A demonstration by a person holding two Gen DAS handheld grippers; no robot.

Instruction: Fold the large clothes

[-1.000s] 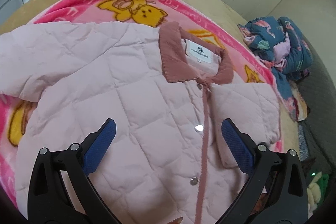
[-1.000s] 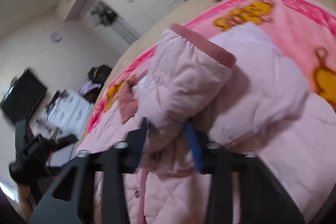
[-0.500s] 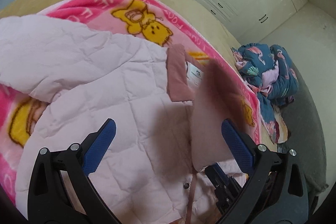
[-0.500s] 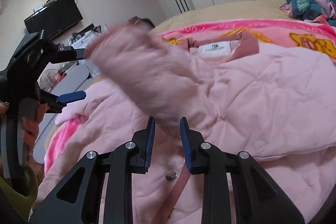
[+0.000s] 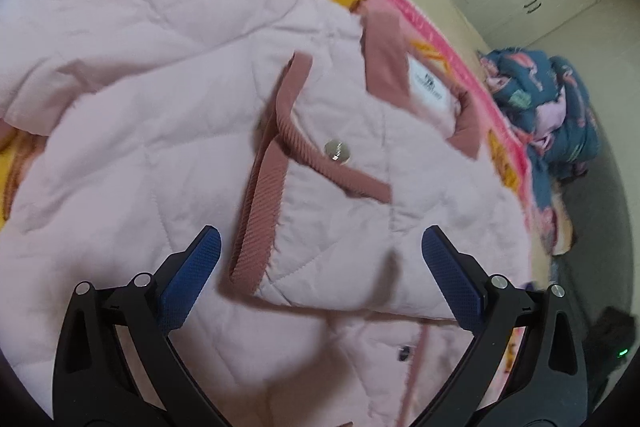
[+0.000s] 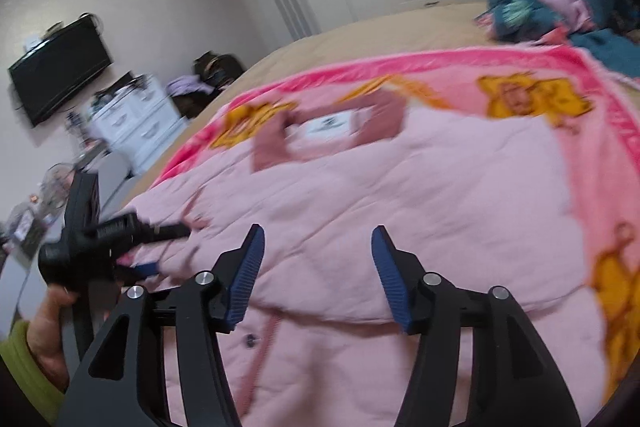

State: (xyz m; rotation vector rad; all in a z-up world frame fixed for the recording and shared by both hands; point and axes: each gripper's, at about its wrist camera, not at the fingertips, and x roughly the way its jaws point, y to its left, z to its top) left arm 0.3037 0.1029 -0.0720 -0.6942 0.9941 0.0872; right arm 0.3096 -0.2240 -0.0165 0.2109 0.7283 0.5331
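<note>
1. Just now let go by the right gripper (image 6: pixel 318 273), jaws opening with nothing between the blue pads; half a second back, clamped on the sleeve.
2. Laid across the chest of the pale pink quilted jacket with dusty-rose ribbed collar and trim (image 5: pixel 168 131): the right-side sleeve, its ribbed cuff (image 5: pixel 260 203) now at the middle of the left view, where a second ago the front lay bare.
3. Judged: one sleeve fold done; other sleeve at 9 o'clock waiting.
4. Left gripper (image 5: pixel 320 279) spread wide, empty, lower over the folded sleeve than before.
5. Jacket flat, front up, on the bright pink fleece blanket with yellow cartoon prints (image 6: pixel 532 67).
6. Off at 2 o'clock in the left view, a heap of teal patterned clothes (image 5: pixel 560 115), well apart.
7. Nothing in the way; only the puffy sleeve likely to spring back.
</note>
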